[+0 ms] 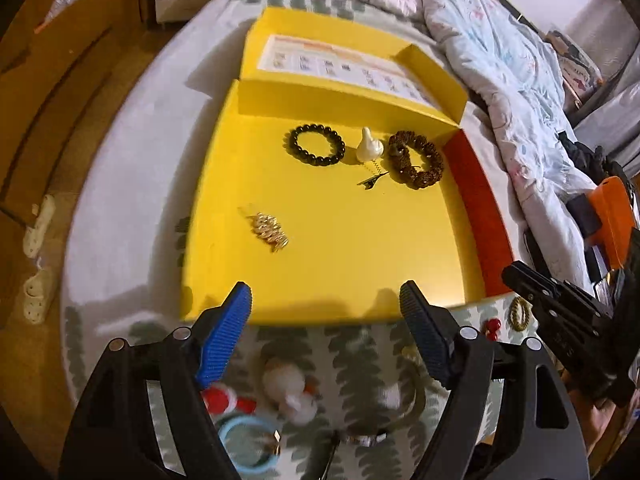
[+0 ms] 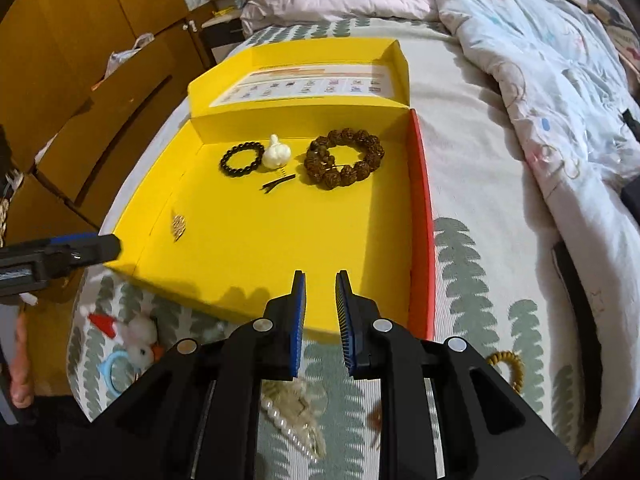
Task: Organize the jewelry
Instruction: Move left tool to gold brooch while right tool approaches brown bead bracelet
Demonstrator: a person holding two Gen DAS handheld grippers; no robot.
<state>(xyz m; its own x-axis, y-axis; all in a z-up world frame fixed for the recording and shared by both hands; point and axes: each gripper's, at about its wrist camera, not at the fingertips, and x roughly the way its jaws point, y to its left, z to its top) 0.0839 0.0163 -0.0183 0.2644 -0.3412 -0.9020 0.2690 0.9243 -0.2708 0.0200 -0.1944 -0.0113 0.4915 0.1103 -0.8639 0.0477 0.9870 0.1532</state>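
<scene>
While blurred, lid label point(image 2: 304, 86) unreadable | yellow box point(image 2: 256, 240) open

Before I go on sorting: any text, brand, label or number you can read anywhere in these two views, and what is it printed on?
Nothing can be read in either view.
Printed sheet inside the lid of the yellow box: orange header band and rows of small pictures with captions, all too small and blurred to read.
Jewelry in the box and the bedding: no lettering visible.
</scene>
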